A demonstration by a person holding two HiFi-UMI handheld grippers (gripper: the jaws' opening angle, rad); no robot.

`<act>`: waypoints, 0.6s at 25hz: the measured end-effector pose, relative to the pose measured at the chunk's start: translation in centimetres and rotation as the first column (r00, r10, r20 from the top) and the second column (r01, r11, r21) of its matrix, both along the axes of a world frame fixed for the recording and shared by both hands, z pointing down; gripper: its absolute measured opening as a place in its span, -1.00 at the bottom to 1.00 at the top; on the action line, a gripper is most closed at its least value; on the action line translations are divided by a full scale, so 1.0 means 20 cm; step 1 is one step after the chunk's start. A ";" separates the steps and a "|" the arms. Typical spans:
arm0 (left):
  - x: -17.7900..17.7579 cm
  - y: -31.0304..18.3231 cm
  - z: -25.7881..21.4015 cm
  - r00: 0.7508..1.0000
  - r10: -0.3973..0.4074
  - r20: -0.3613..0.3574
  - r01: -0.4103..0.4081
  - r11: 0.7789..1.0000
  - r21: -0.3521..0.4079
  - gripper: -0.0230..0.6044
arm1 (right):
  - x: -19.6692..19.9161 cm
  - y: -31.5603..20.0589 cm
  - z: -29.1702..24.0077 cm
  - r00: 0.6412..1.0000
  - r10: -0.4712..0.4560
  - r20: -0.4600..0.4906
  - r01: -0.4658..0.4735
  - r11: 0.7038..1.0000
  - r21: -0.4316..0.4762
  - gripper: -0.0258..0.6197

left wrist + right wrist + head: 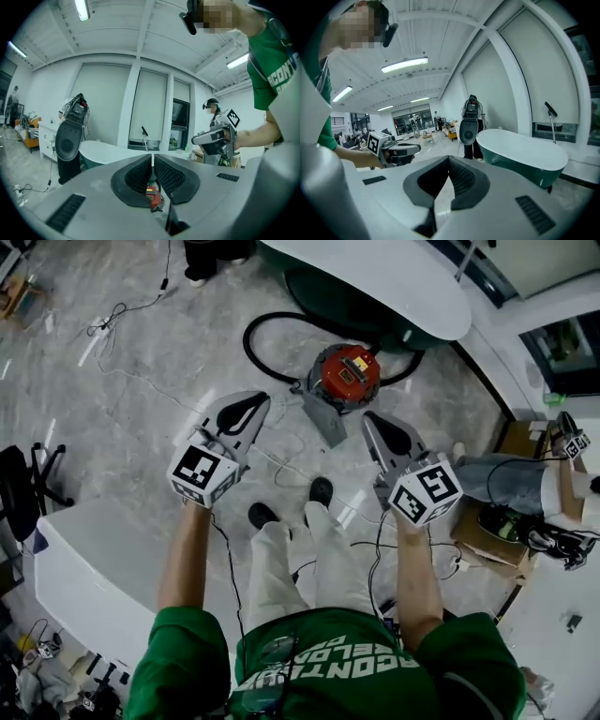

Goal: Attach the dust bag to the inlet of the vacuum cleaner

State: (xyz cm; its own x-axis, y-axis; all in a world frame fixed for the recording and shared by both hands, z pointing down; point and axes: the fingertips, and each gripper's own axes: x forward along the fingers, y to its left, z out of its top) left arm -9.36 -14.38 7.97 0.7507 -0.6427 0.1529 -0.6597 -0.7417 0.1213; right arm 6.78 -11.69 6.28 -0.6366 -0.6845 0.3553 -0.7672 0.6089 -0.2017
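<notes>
Vacuum (345, 377) sat on floor (159, 371) ahead, between left gripper (251, 407) and right gripper (377, 426); right looked nearer. Both fingers closed, empty.

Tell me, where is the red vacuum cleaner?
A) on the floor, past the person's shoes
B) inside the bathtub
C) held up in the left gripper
A: the red vacuum cleaner sits on the grey floor ahead of the person's shoes, while the left gripper and the right gripper are both shut with nothing between their jaws.
</notes>
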 end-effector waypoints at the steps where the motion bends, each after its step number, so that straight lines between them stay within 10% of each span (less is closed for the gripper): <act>1: -0.04 0.04 -0.07 1.000 -0.015 -0.001 0.015 1.000 -0.005 -0.87 | -0.02 0.03 -0.07 1.000 0.002 0.003 -0.002 1.000 -0.002 -0.89; 15: -0.18 0.42 -0.57 0.995 -0.042 -0.090 0.038 0.998 -0.043 -0.91 | -0.25 0.36 -0.52 1.000 0.013 0.026 -0.013 1.000 0.001 -0.89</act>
State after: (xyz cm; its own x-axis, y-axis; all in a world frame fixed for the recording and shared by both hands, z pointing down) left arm -12.90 -6.06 -3.49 0.7366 -0.6670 0.1118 -0.6734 -0.7083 0.2118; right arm 1.76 -4.45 -4.14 -0.6371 -0.6930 0.3375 -0.7692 0.5994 -0.2213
